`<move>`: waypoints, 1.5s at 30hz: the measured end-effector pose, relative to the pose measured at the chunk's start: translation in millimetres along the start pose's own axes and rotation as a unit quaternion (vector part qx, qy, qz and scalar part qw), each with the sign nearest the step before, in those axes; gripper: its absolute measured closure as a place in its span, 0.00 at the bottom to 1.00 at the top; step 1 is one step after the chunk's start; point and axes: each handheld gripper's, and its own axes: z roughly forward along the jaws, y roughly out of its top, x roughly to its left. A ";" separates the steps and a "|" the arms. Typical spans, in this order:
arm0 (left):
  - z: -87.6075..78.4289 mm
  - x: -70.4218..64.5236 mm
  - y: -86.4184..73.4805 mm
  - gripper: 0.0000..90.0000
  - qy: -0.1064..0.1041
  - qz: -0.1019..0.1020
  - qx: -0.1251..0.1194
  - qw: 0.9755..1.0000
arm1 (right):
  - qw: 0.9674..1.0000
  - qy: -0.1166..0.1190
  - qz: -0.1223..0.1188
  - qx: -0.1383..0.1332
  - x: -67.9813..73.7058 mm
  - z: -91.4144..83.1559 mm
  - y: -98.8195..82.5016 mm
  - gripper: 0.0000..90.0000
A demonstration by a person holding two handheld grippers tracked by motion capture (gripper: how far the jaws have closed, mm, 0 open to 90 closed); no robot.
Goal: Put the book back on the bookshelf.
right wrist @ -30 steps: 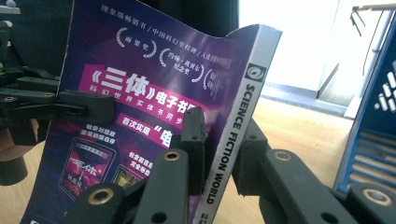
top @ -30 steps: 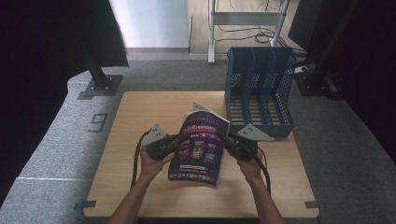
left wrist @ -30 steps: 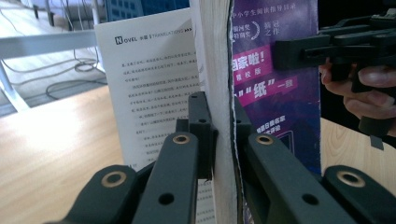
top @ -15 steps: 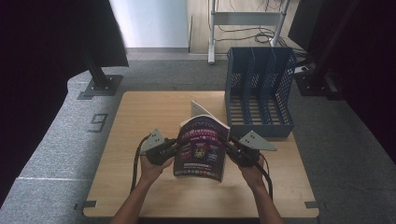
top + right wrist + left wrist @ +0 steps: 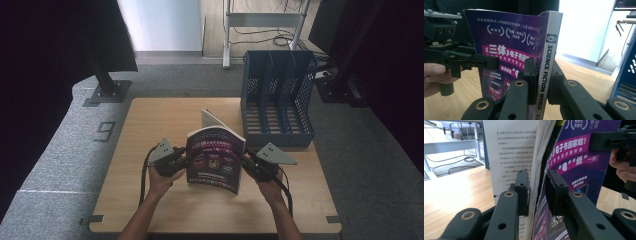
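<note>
Book point(image 5: 215, 160) upright — right fingers point(image 5: 530, 72) pinch spine, left fingers point(image 5: 522, 185) opening around pages.

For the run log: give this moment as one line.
magazine: upright on table | right gripper: shut on spine | left gripper: jaws just opening, pages between | rack: behind

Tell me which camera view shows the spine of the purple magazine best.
The right gripper view: the magazine's spine faces the camera, lettering readable, clamped in the right gripper. The high view shows the purple cover from above, the spine a thin edge. The left gripper view shows the page edges and cover instead.
</note>
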 end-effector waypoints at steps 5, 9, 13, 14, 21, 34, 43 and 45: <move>0.2 1.1 -0.7 0.83 -0.007 0.003 0.001 1.000 | 1.000 0.004 -0.003 -0.004 2.6 -2.0 -0.9 0.89; 1.2 3.1 -2.2 0.79 0.002 0.003 0.005 1.000 | 1.000 0.004 -0.006 -0.007 4.6 -3.5 -1.7 0.89; 3.0 1.8 -1.3 0.91 0.000 0.005 0.002 1.000 | 1.000 0.003 -0.011 -0.006 7.3 -2.6 -1.3 0.89; 4.0 1.8 -0.8 0.93 0.001 0.006 0.002 1.000 | 1.000 0.001 -0.013 -0.006 7.8 -2.0 -1.1 0.89; 12.5 5.3 5.1 0.95 0.005 0.015 0.004 1.000 | 1.000 -0.009 -0.017 -0.011 7.1 1.6 0.3 0.90; 5.4 8.1 1.2 0.75 0.015 0.006 -0.007 1.000 | 0.999 -0.009 -0.025 -0.021 3.5 -4.3 -0.9 0.90; 11.4 22.5 4.4 0.45 0.035 -0.022 0.006 0.999 | 0.999 -0.003 -0.030 -0.020 4.5 -5.3 -4.0 0.90; 13.9 25.5 6.7 0.42 0.029 -0.024 0.011 0.999 | 0.999 -0.003 -0.030 -0.020 5.0 -4.7 -3.7 0.90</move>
